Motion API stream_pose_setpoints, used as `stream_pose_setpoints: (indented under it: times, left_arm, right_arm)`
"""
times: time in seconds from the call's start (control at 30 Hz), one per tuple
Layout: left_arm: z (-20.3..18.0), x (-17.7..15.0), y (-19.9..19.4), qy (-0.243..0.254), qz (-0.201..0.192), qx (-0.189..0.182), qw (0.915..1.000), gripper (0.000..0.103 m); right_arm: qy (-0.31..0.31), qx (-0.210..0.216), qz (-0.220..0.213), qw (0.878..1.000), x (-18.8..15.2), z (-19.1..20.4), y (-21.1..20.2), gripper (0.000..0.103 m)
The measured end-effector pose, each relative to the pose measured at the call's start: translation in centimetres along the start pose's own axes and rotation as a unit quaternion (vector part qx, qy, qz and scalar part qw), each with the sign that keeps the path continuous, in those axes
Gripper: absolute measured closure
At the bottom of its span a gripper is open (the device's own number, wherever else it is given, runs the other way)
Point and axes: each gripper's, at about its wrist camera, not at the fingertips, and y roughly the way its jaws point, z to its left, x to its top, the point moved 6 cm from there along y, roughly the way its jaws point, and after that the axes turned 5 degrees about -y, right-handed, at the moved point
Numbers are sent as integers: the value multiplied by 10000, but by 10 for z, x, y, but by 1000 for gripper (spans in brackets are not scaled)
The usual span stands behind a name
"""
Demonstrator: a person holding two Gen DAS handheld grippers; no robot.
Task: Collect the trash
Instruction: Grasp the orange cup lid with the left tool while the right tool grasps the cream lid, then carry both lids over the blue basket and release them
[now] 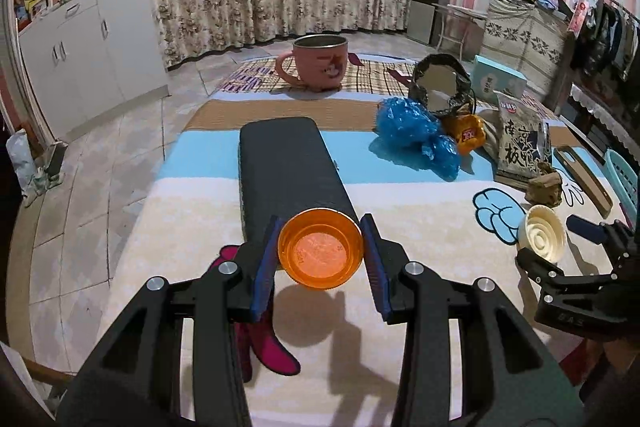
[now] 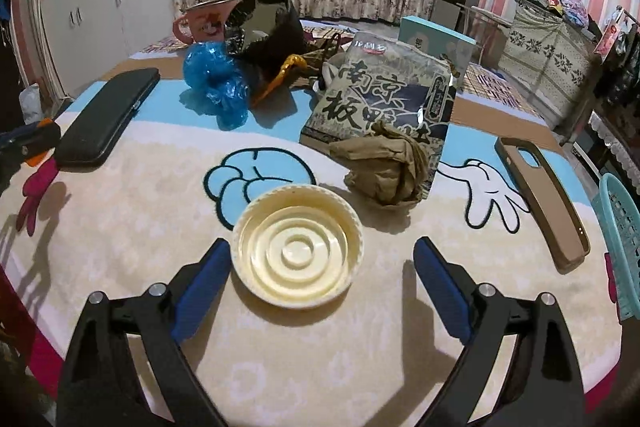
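Orange cap (image 1: 320,247) sits clamped in the left claw (image 1: 320,259), lifted above the table (image 1: 192,227); right claw (image 2: 322,263) straddles the cream lid (image 2: 298,247), unclenched.

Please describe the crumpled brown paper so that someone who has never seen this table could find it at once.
Look at the table covered with a cartoon cloth. Toward its back stands a large dark snack bag with big Chinese characters. The crumpled brown paper lies against that bag's front lower edge, between the drawn blue fist and the drawn white hand. It alone is dull brown and wrinkled; the nearby cream lid is smooth and round.
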Motion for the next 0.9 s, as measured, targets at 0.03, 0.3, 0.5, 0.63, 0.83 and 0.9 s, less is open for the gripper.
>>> stream_pose_setpoints:
  times: [0.03, 0.3, 0.5, 0.63, 0.83, 0.9]
  left_arm:
    - [0, 1, 0, -10, -13, 9, 10000, 64]
    - [-8, 9, -3, -124, -120, 64, 9998, 64]
    - [-36, 19, -12, 37, -260, -23, 9997, 64]
    - [-68, 27, -18, 225, -353, -140, 9990, 64]
    - [-120, 37, -21, 466, -381, -396, 9974, 64]
    - [-145, 41, -22, 626, -406, -435, 9963, 64]
  right_arm:
    - [-28, 56, -10, 10000, 0, 1, 0, 27]
    - [-181, 202, -290, 9992, 1, -4, -21, 42]
    - [66, 66, -678, 9977, 11, -50, -57, 42]
    - [307, -146, -850, 9958, 18, -97, -75, 42]
    - [587, -487, -907, 9930, 18, -178, -95, 42]
    - [674, -658, -927, 9912, 16, -207, -103, 42]
